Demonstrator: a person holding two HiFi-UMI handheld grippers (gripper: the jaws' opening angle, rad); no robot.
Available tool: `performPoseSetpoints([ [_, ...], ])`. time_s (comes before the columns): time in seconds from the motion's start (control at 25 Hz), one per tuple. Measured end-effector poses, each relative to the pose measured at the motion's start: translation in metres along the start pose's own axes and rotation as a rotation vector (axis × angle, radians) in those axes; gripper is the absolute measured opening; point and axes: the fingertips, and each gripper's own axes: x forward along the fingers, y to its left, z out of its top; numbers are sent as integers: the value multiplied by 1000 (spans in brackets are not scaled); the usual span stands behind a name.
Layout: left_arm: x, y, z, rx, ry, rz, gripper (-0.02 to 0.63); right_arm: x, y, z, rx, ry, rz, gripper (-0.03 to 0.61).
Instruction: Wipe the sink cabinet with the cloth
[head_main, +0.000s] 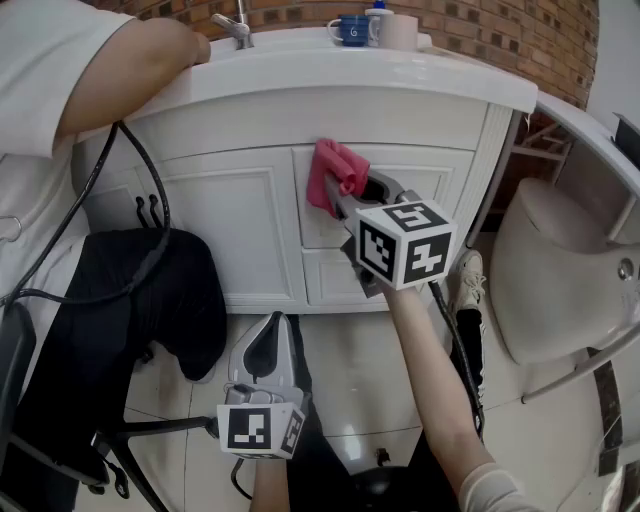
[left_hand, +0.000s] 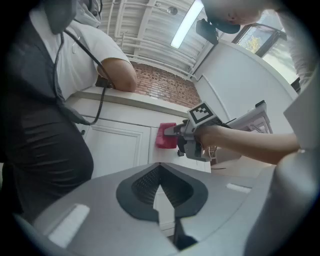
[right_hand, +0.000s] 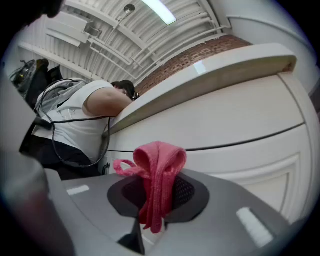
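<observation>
- Right gripper (head_main: 338, 198): jaws pinch a pink cloth (head_main: 335, 175). The folded bunch sticks out past the tips, and a loose loop hangs off one side.
- The cloth is up against the front of the white sink cabinet (head_main: 240, 230), at the top inner corner of its right-hand door, just below the sink rim. It looks to be touching the door. The right gripper view shows the cabinet front close behind the cloth but not the touch itself.
- Left gripper (head_main: 265, 345): jaws pressed together with nothing between them. It is held low over the floor in front of the cabinet, well away from the doors.
- Another person (head_main: 110, 70) leans on the sink top at the cabinet's left end. A blue mug (head_main: 352, 30) stands on the tabletop at the back.
- Progress, as judged: wiping looks to be under way, with the cloth on the door. The white panels show no streaks, wet marks or dirt, so I can't say which parts are wiped and which are left. The left door, the drawer fronts below and the side panel all look alike.
</observation>
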Motion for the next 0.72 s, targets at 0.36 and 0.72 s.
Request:
performPoseSetpoints([
  [0.36,56,-86,-16,26,-5,-108,15,-109,-167,10,-9,-11,-242,67],
  [0.72,63,-97,-10,41,-50,-86,15,-132,-118,1,27,-50,-150,65],
])
